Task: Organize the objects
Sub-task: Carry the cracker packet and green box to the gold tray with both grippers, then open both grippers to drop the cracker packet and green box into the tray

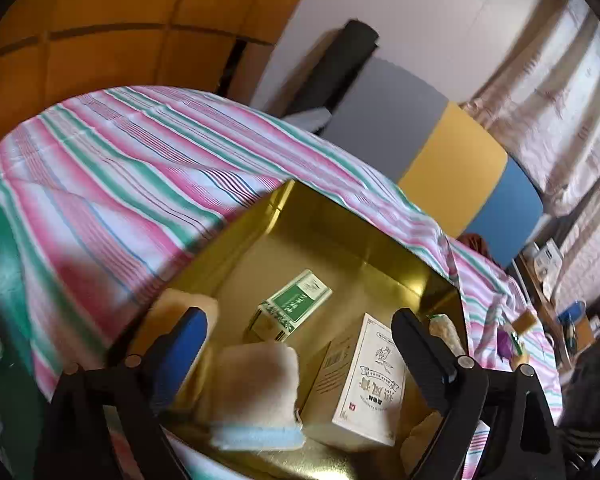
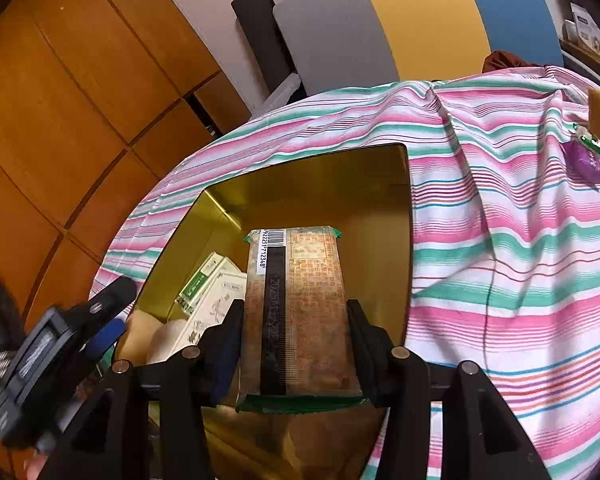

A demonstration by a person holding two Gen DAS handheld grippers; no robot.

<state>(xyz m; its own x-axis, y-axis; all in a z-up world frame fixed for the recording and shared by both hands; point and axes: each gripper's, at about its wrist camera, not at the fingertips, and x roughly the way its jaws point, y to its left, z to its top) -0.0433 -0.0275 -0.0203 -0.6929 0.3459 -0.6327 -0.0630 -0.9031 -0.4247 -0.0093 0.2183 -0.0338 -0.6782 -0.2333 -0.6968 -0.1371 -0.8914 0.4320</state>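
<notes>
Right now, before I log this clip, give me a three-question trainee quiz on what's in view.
1. True or false: the right gripper holds a flat packet over the gold box.
2. The left gripper is: A) open, B) shut on the white carton.
3. What covers the surface under the box?

Key: 1 true. 2 A. 3 the striped cloth.

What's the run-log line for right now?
right gripper: shut on snack packet, over gold tin | left gripper: open, empty, above tin | tin holds green box, white box
</notes>
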